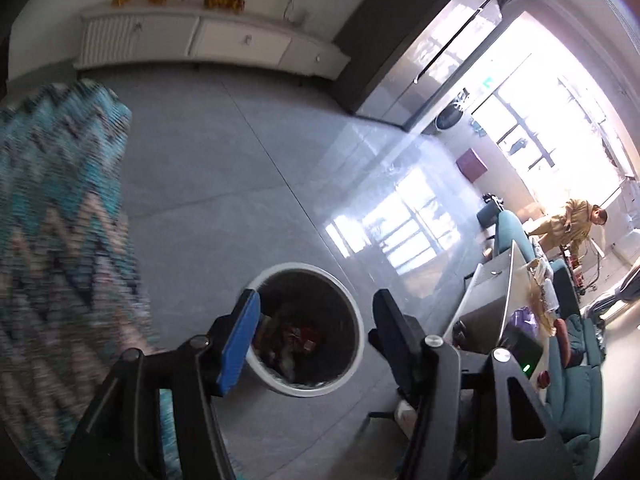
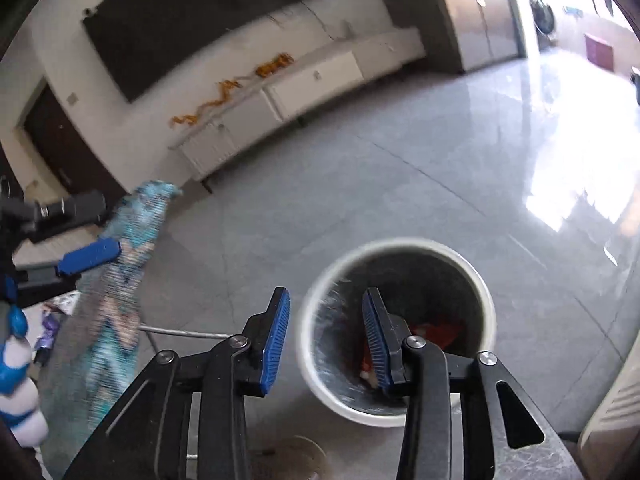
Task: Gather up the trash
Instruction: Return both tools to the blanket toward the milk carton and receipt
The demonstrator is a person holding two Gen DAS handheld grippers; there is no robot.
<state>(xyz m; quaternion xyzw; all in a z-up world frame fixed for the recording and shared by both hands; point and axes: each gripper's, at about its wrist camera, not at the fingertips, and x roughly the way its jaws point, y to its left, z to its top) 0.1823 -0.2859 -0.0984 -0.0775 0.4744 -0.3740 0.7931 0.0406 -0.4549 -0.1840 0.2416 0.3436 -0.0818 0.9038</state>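
A round white trash bin (image 1: 357, 320) with a dark liner stands on the grey tiled floor. Red wrappers and other trash (image 1: 298, 338) lie at its bottom. My left gripper (image 1: 316, 320) hangs above the bin, open, with nothing between its blue-padded fingers. In the right wrist view the same bin (image 2: 400, 243) sits just ahead and below. My right gripper (image 2: 326, 334) is open over the bin's left rim, holding nothing, and red trash (image 2: 440, 330) shows past its right finger. One of the left gripper's fingers (image 2: 90, 256) shows at the left edge.
A teal zigzag-patterned fabric (image 1: 60, 220) (image 2: 120, 300) lies close to the left of the bin. A cluttered table (image 1: 500, 300) and teal seats are to the right, with a person in yellow (image 1: 568, 220) beyond. A long white cabinet (image 1: 200, 40) lines the far wall.
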